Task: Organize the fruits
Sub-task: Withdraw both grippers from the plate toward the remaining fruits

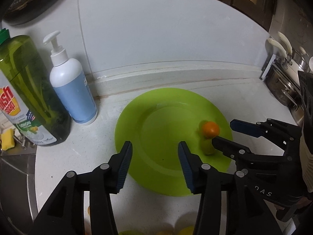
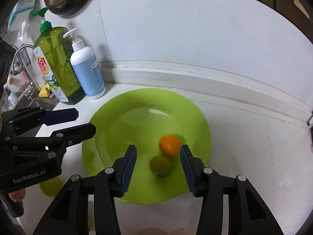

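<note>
A lime-green plate [image 1: 156, 105] [image 2: 109, 117] lies on the white counter. On its right part rest a small orange fruit [image 1: 210, 128] [image 2: 169, 144] and a green fruit [image 1: 208, 146] [image 2: 160, 165], both blurred and touching each other. My right gripper [image 2: 158, 150] [image 1: 223, 133] hangs open just over them, the two fruits lying between its blue pads [image 2: 130, 166] without being pressed. My left gripper [image 1: 154, 148] [image 2: 86, 121] is open over the plate's left half, with nothing between its fingers.
A green dish-soap bottle [image 1: 29, 90] [image 2: 56, 62] and a white-and-blue pump bottle [image 1: 72, 86] [image 2: 88, 72] stand at the left by the wall. A yellow sponge [image 1: 6, 139] and sink lie further left. Pots [image 1: 283, 82] sit at the right. Yellow-green fruit [image 2: 49, 188] lies near the counter's front.
</note>
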Action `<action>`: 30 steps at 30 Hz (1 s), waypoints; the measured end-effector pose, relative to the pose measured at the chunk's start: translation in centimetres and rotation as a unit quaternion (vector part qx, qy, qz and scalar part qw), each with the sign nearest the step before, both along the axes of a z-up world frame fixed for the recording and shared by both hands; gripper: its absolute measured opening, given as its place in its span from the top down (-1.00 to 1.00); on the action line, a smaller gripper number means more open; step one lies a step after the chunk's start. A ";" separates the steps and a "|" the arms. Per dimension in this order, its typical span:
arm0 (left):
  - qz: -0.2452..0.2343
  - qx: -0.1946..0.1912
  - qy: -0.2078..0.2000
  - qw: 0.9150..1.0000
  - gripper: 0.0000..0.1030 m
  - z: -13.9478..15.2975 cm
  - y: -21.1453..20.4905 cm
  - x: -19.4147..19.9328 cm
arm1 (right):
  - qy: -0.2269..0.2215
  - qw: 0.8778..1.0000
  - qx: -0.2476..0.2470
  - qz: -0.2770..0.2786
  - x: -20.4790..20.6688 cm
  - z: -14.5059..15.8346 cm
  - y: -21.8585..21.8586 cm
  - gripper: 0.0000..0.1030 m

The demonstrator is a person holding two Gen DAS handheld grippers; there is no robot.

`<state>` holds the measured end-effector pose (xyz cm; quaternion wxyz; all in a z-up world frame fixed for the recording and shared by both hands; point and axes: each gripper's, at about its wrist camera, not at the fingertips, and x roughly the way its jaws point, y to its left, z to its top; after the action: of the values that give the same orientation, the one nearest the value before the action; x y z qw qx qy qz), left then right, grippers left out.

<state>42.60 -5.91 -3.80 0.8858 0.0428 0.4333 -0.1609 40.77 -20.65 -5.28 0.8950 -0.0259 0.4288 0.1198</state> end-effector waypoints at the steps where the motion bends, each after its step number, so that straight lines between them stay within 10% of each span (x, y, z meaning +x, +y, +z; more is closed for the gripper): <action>1: 0.002 0.000 -0.001 1.000 0.01 0.1 0.1 -0.3 | -0.001 1.000 0.001 -0.001 -0.1 0.1 0.0 0.09; 30: 0.037 -0.010 -0.130 0.991 -0.21 7.0 4.1 -14.2 | -0.099 0.994 0.041 -0.003 -12.9 7.2 1.1 0.08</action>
<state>28.36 -1.81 3.19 0.9402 0.0384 0.3144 -0.1252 27.91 -19.51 1.92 0.9336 0.0004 0.3333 0.1315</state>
